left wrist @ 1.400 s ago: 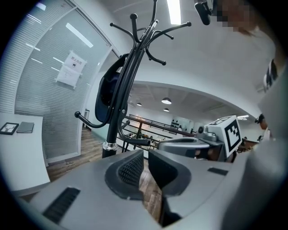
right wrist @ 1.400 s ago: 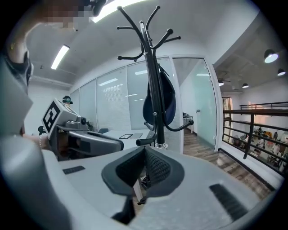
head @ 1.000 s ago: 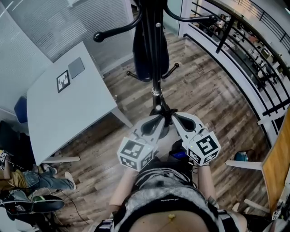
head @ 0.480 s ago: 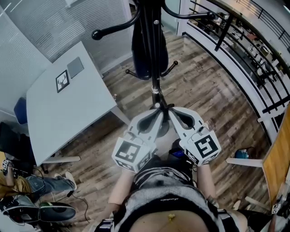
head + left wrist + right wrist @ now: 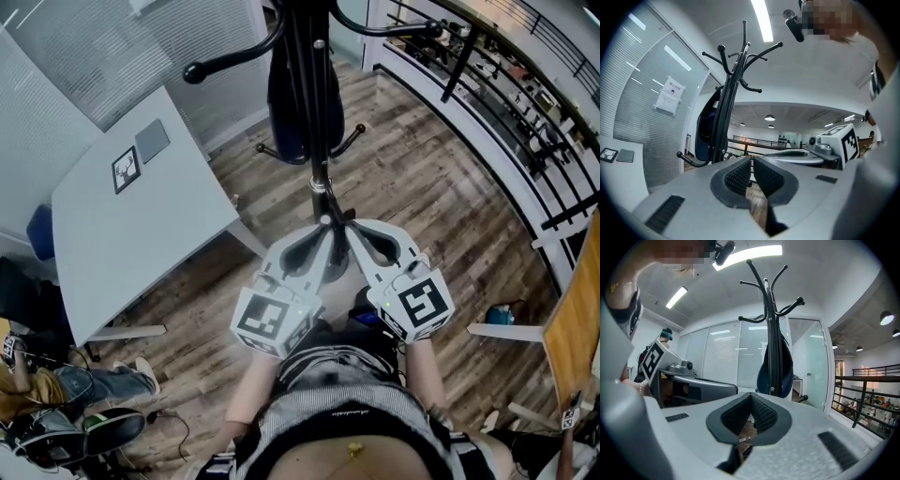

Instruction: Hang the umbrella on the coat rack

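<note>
Dark blue umbrella (image 5: 286, 112) hangs folded against the coat rack (image 5: 731, 91) pole. Its top is cut off in head view, and no view shows which hook bears it. Rack base is hidden behind the grippers. Left gripper (image 5: 751, 164) is pressed together and empty, with only a sliver of floor showing between its pads. Right gripper (image 5: 751, 401) is also closed on nothing. Both are held side by side in front of the rack, short of the umbrella. White table (image 5: 141, 225) corner sits near the rack's left. Open wood floor (image 5: 422, 206) runs right to the black railing (image 5: 525, 122).
</note>
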